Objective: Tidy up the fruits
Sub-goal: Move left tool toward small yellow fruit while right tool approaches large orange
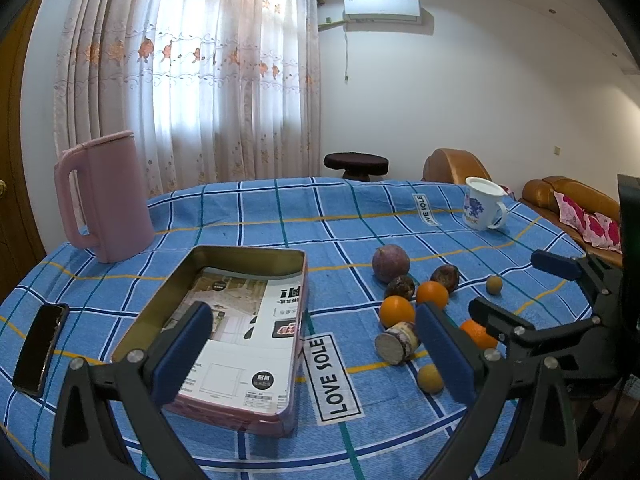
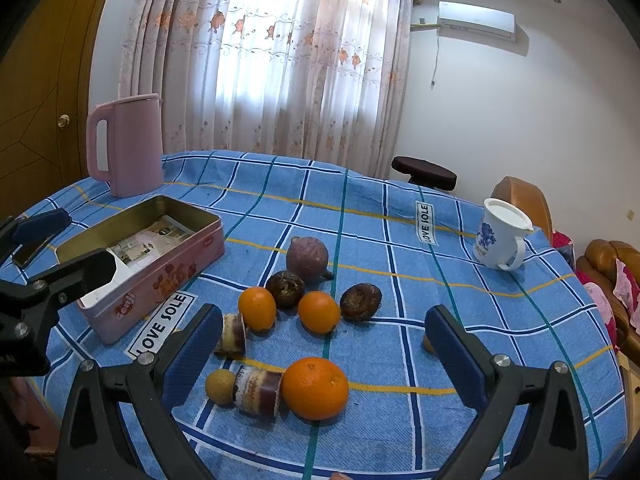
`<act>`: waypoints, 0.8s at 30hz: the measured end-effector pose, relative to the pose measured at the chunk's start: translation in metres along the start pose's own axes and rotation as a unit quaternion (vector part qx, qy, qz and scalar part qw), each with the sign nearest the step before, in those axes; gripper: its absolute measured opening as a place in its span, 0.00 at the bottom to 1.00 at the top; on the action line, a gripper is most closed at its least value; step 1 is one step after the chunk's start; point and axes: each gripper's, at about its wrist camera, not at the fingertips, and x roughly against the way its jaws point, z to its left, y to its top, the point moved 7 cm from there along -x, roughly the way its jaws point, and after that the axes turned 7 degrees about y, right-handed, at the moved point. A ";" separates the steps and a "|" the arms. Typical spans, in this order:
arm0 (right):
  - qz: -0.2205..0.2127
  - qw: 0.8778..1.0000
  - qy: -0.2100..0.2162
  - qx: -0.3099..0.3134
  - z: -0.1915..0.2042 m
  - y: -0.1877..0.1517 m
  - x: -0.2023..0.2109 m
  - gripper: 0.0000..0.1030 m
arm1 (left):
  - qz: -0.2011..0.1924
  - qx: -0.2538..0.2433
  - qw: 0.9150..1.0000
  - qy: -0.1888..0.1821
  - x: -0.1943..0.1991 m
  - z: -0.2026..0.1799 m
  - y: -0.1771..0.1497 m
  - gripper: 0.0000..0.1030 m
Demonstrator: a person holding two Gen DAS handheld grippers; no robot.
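1. Blue checked cloth [image 2: 360, 208] is seen covering the surface, with a pink tin box [image 2: 160, 264] lying open on it at about 9 o'clock from the fruit; printed paper is seen inside the box.
2. The fruits are gathered on the cloth, outside the box: a large orange [image 2: 315, 387] nearest the right tool, two smaller oranges [image 2: 319, 312] behind it, two dark wrinkled fruits [image 2: 361, 302] and a purple round fruit [image 2: 307, 260] at 12 o'clock.
3. Two cut cane pieces [image 2: 256, 390] are laid on their sides; one touches the large orange, and a small tan fruit [image 2: 219, 386] is pressed against its other end.
4. The right tool [image 2: 324, 360] is held spread, empty, above the large orange.
5. The left tool [image 1: 314, 354] is likewise spread and empty, hovering over the near end of the box.
6. A pink kettle [image 1: 106, 200] stands at 11 o'clock, a white mug [image 1: 482, 208] at 2 o'clock, and a phone [image 1: 40, 348] lies at 9 o'clock.
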 end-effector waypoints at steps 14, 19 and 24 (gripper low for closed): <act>0.046 0.995 0.033 -0.081 -0.047 -0.054 -0.007 0.73 | 0.058 -0.057 0.995 -0.058 -0.015 -0.058 -0.040 0.94; 0.044 0.993 0.068 -0.090 -0.038 -0.052 -0.010 0.73 | 0.053 -0.072 0.994 -0.061 -0.024 -0.065 -0.047 0.88; 0.053 0.993 0.072 -0.084 -0.032 -0.053 -0.014 0.73 | 0.080 -0.086 0.990 -0.076 -0.036 -0.072 -0.059 0.76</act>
